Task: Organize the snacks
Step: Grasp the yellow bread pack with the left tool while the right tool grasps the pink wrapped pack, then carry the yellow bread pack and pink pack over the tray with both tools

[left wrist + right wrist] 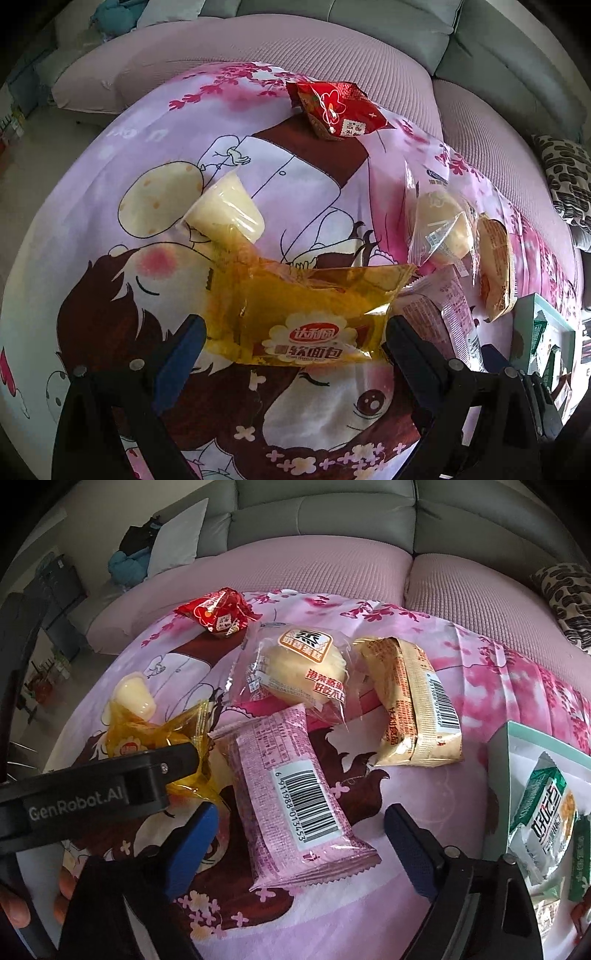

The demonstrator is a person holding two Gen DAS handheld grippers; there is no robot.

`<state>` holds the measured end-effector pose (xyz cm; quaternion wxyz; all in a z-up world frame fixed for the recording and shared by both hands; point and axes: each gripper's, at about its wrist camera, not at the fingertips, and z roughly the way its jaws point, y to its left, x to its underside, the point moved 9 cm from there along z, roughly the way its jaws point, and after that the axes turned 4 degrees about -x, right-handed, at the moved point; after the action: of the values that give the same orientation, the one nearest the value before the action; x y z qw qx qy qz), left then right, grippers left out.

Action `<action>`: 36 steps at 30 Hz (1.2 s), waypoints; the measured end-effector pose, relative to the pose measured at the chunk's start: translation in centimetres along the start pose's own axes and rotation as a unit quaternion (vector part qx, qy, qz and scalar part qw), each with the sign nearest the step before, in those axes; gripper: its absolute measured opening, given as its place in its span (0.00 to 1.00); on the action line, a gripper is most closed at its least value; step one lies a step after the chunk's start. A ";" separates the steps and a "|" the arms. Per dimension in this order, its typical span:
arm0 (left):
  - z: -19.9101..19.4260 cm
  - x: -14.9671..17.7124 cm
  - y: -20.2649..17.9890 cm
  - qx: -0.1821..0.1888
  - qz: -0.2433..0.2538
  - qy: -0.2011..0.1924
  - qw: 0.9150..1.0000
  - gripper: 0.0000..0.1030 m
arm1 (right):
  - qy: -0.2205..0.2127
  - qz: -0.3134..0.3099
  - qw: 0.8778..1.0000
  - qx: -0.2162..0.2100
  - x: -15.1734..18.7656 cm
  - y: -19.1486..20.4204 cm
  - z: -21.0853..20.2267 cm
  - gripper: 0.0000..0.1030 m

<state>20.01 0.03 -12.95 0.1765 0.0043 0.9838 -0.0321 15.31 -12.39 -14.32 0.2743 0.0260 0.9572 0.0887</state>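
Observation:
Snacks lie on a pink cartoon sheet [110, 177]. My left gripper [293, 339] is open, its blue fingers on either side of a yellow bread packet [295, 306], which also shows in the right wrist view [155, 738]. A pale jelly cup [225, 208] lies beyond it. My right gripper [301, 830] is open astride a pink wrapped snack [295, 805]. Further back lie a clear-wrapped steamed cake [299, 668], a beige packet [417, 709] and a red packet [216, 611]. The left gripper's black body [96, 790] crosses the left of the right wrist view.
A teal box [517, 738] with green-and-white packets [543, 823] stands at the right edge. A pink-covered sofa [295, 568] with grey backrests runs behind the sheet. A patterned cushion [569, 594] lies far right. Floor and clutter are at the left.

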 end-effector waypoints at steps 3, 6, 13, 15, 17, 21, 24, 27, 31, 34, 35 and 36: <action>-0.1 0.0 0.0 -0.003 -0.002 -0.002 1.000 0.95 | -0.004 -0.005 1.000 0.000 0.0 0.3 0.0 0.75; -0.2 -0.1 -0.3 -0.007 0.006 -0.007 1.000 0.87 | -0.007 -0.007 1.000 -0.001 -0.1 0.4 -0.2 0.57; -0.8 -0.1 -1.1 -0.002 0.010 -0.014 1.000 0.74 | -0.009 -0.013 1.000 -0.011 -0.2 0.8 -0.6 0.44; -1.0 -0.1 -1.3 0.003 0.009 -0.014 1.000 0.73 | -0.011 -0.015 1.000 -0.012 -0.2 0.9 -0.8 0.43; -1.2 -0.1 -1.3 0.006 0.008 -0.016 1.000 0.73 | -0.012 -0.013 1.000 -0.016 -0.3 1.0 -0.9 0.41; -2.3 -0.3 -0.8 0.007 0.004 -0.028 1.000 0.73 | -0.020 -0.015 1.000 -0.018 -0.6 1.2 -1.8 0.41; -3.4 -0.6 -0.5 0.006 0.002 -0.041 0.999 0.73 | -0.027 -0.020 0.999 -0.022 -0.8 1.6 -2.6 0.41; -4.5 -0.9 -0.4 0.006 0.002 -0.054 0.999 0.73 | -0.033 -0.022 0.999 -0.022 -0.9 1.8 -3.4 0.41; -6.2 -1.3 -0.4 0.010 0.001 -0.075 0.997 0.73 | -0.044 -0.019 0.999 -0.022 -1.0 1.7 -4.7 0.41; -7.1 -1.5 -0.7 0.012 0.003 -0.087 0.996 0.73 | -0.056 -0.012 0.998 -0.022 -1.1 1.4 -6.1 0.41; -7.4 -1.5 -0.8 0.013 0.004 -0.089 0.996 0.73 | -0.061 -0.008 0.998 -0.020 -1.1 1.1 -6.8 0.41; -7.7 -1.6 -1.0 0.014 0.005 -0.093 0.996 0.73 | -0.064 -0.004 0.998 -0.019 -1.1 0.8 -7.2 0.41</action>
<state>18.78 -0.46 -5.15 0.2677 0.0088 0.9624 -0.0451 12.39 -12.81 -7.62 0.3362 0.0221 0.9358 0.1039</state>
